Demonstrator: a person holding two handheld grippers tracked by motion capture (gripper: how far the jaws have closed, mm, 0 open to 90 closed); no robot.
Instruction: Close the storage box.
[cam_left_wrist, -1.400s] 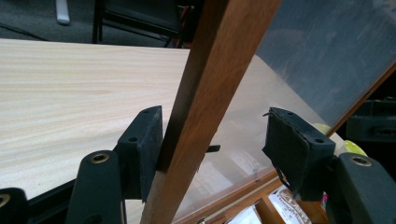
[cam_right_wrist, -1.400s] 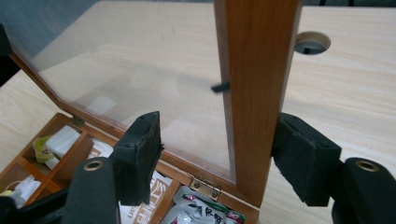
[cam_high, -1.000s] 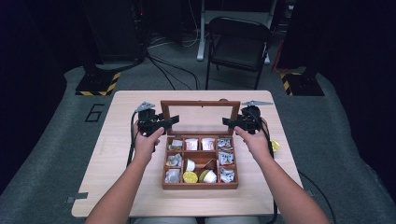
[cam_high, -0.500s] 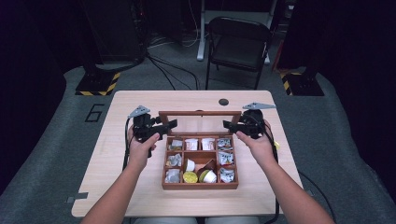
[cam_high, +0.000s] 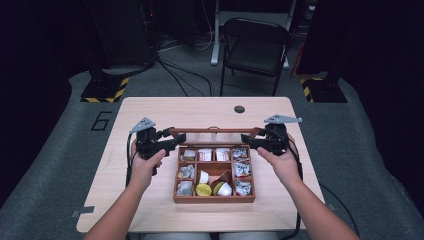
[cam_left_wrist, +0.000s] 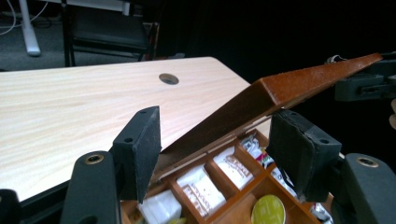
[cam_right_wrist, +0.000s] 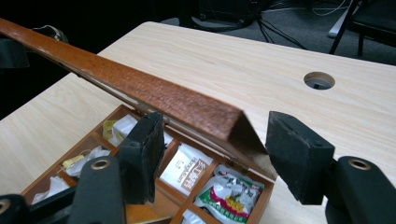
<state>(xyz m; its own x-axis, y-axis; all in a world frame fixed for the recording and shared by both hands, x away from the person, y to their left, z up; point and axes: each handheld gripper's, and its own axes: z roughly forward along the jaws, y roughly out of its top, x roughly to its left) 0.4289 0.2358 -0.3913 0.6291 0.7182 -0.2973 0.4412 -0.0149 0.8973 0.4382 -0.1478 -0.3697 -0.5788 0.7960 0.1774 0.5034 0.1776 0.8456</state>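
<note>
The lid (cam_high: 215, 131) has swung from standing open over the back of the box (cam_high: 215, 199) to tilting forward above the rear compartments — its free edge now faces the person. Both grippers — left (cam_high: 176, 140) and right (cam_high: 248, 139) — have come forward with it, one at each lid corner.

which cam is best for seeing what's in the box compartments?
The high view: it looks straight down into the wooden box, so every compartment with its packets and pods shows. In the left gripper view the raised lid and the jaws hide most of the box; the right gripper view shows a few near compartments under the lid.
</note>
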